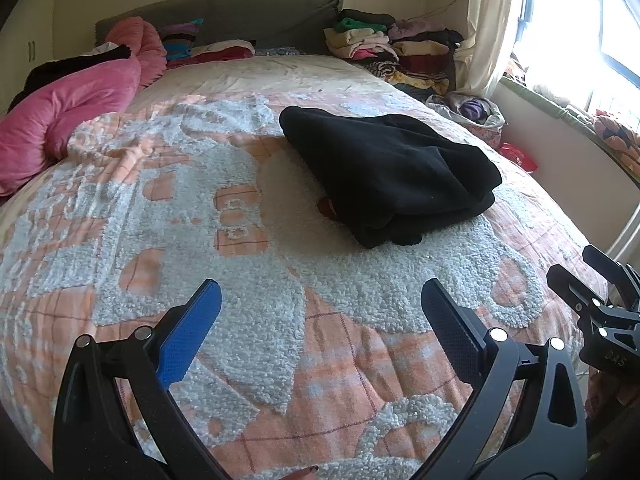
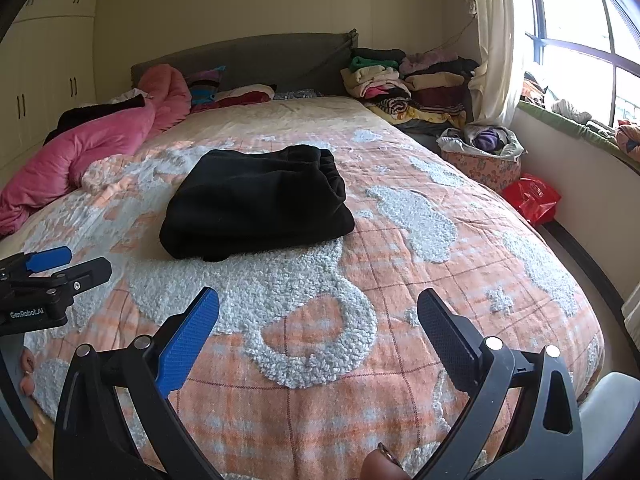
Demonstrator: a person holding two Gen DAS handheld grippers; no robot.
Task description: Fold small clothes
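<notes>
The black garment (image 1: 384, 176) lies folded into a compact stack in the middle of the bed (image 1: 240, 320), so this piece looks finished. The left gripper (image 1: 320, 320) and right gripper (image 2: 318, 320) hover near the bed's foot, well apart from it, fingers spread and holding nothing; any further clothes would come from the piles (image 2: 404, 80) by the headboard.

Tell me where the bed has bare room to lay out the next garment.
The bedspread is bare between the folded black garment and both open grippers, left and right, and also from the garment toward the window side. It is crowded along the pink quilt and by the clothes pile at the headboard.
</notes>
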